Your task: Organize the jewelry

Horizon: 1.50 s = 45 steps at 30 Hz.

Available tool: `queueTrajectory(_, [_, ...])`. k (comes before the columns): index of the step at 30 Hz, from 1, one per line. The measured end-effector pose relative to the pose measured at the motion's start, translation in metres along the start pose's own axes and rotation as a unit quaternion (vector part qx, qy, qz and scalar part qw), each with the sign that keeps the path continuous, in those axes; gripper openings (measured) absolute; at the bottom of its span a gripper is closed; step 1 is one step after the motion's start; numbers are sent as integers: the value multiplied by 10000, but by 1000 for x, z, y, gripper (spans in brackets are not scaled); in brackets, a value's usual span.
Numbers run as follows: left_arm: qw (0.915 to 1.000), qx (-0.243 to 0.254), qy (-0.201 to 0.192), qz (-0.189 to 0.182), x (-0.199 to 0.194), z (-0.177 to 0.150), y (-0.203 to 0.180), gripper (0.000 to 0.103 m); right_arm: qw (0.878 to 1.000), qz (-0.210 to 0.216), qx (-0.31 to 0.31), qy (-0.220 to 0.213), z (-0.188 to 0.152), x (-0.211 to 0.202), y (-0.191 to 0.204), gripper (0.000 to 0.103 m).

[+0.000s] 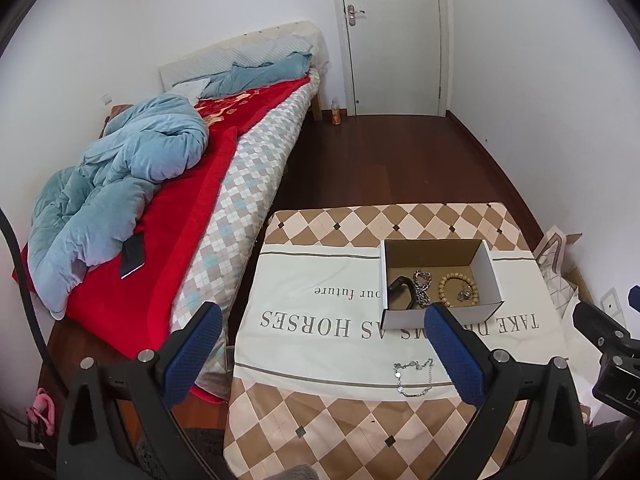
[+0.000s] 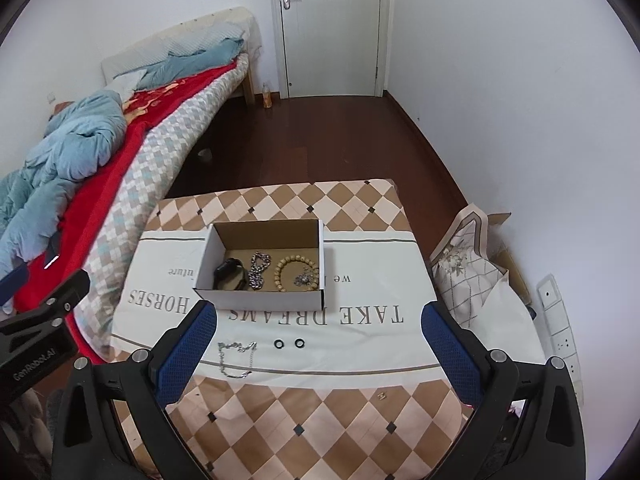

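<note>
The chain lies loose on the desk just ahead of the right gripper, inside its left jaw, well short of the box. Both jaws stand wide, empty. Light, limp, slippery (pinch a bunched stretch, not one link); left gripper idle

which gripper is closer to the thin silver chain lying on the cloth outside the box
Left, as far as these views show. The silver chain lies just inside the left gripper's right finger. For the right gripper, it sits by its left finger, off to the side.
</note>
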<state>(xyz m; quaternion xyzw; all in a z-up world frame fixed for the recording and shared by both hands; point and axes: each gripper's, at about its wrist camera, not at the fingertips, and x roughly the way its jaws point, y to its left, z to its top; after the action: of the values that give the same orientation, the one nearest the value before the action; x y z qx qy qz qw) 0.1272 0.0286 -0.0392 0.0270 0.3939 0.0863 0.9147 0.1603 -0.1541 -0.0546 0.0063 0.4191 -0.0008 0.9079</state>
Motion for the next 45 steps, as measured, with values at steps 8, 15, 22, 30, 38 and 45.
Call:
queueTrajectory(8, [9983,94,163,543,31,-27,-3,103,9969,110,705,330,-29,26,-51,103])
queueTrajectory(15, [9894,400,1319,451,117,-65,-26,102,9875,-17,1227,989,-70,82,-108,63])
queueTrajectory(22, [9729,544,2244,-95,179,-92,-63,73,9804,-109,1438,1346,-92,115,-132,63])
queueTrajectory(30, [9683,725,2357,-398,188,-109,-81,2,9753,-60,1150,1885,-134,161,-121,63])
queueTrajectory(38, [9685,964,2282,-239,175,-123,-80,0,9798,-196,827,1811,-143,176,-103,58])
queueTrajectory(45, [9668,980,2346,-264,172,-128,-78,0,9838,-463,450,1670,-139,179,-89,18])
